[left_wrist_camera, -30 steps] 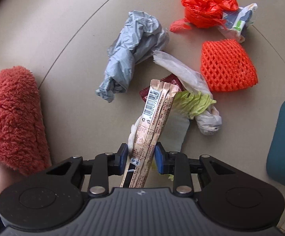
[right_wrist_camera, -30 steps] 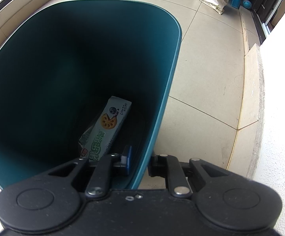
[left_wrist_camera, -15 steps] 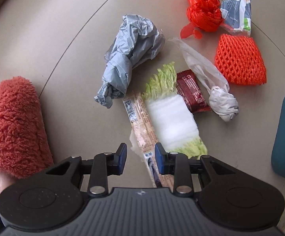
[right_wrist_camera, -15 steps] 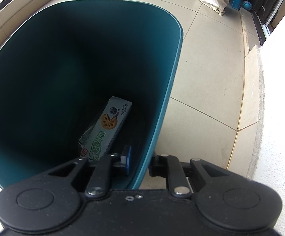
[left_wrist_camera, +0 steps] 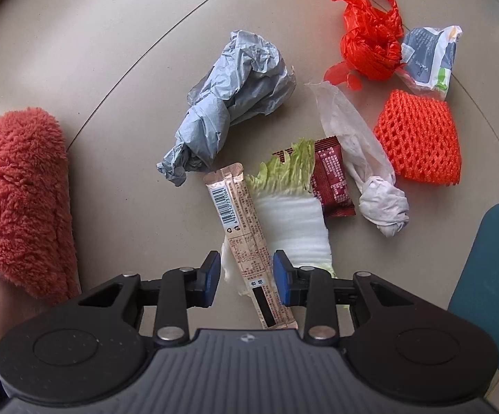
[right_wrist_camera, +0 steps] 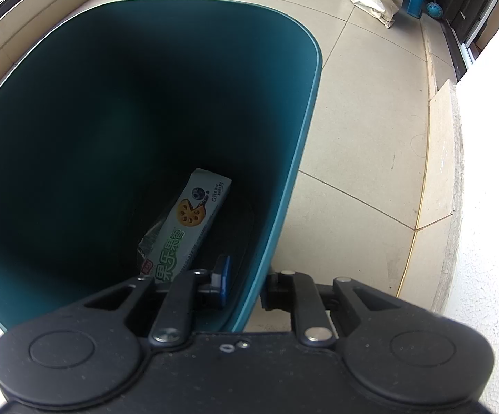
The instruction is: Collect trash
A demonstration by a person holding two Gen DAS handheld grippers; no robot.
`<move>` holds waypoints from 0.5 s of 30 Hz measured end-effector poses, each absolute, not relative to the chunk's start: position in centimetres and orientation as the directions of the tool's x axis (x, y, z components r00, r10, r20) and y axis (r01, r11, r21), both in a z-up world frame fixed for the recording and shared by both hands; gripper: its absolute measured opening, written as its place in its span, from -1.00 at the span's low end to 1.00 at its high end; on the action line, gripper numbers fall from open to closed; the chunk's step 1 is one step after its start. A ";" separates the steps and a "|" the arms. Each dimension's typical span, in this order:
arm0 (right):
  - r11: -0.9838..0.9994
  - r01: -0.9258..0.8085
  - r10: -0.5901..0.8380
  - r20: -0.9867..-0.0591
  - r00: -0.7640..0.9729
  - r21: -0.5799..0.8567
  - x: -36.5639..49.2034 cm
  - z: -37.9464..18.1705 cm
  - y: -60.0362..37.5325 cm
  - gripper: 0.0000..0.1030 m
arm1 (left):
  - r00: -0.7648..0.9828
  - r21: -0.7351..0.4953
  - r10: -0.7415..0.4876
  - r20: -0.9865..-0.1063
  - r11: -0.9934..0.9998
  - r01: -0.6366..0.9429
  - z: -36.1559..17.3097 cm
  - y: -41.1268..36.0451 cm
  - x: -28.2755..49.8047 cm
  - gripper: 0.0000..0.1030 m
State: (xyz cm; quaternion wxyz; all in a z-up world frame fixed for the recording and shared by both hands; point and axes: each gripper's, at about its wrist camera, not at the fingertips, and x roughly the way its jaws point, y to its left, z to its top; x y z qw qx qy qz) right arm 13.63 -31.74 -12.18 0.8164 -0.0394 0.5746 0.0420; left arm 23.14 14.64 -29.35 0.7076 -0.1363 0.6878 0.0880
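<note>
A pile of trash lies on the beige floor in the left wrist view. A tan snack wrapper (left_wrist_camera: pixel 239 220) with a barcode lies flat, partly over a cabbage leaf (left_wrist_camera: pixel 290 220). My left gripper (left_wrist_camera: pixel 246 276) points straight down over the wrapper's near end, open, with a gap at the left pad. In the right wrist view my right gripper (right_wrist_camera: pixel 246 283) is shut on the wall of the teal bin (right_wrist_camera: pixel 304 138), one finger inside and one outside. A green-and-white biscuit box (right_wrist_camera: pixel 190 220) lies at the bin's bottom.
Around the leaf lie a crumpled grey bag (left_wrist_camera: pixel 235 86), a dark red wrapper (left_wrist_camera: pixel 332 179), a knotted white bag (left_wrist_camera: pixel 363 158), an orange foam net (left_wrist_camera: pixel 418 138), a red plastic bag (left_wrist_camera: pixel 370 45) and a white packet (left_wrist_camera: pixel 432 58). A fuzzy red slipper (left_wrist_camera: pixel 18 193) sits left, the bin's edge (left_wrist_camera: pixel 490 276) right.
The tan wrapper was pinched upright in my left gripper a second ago; it has since been let go and lies flat on the floor. The right gripper and bin have not moved.
</note>
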 end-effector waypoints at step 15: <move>0.993 -0.116 0.029 -0.941 0.337 -0.011 13.6 -12.0 -31.7 -0.64 | -0.007 -0.036 -0.042 -0.999 0.929 -0.369 -33.7 13.7 22.0 -0.37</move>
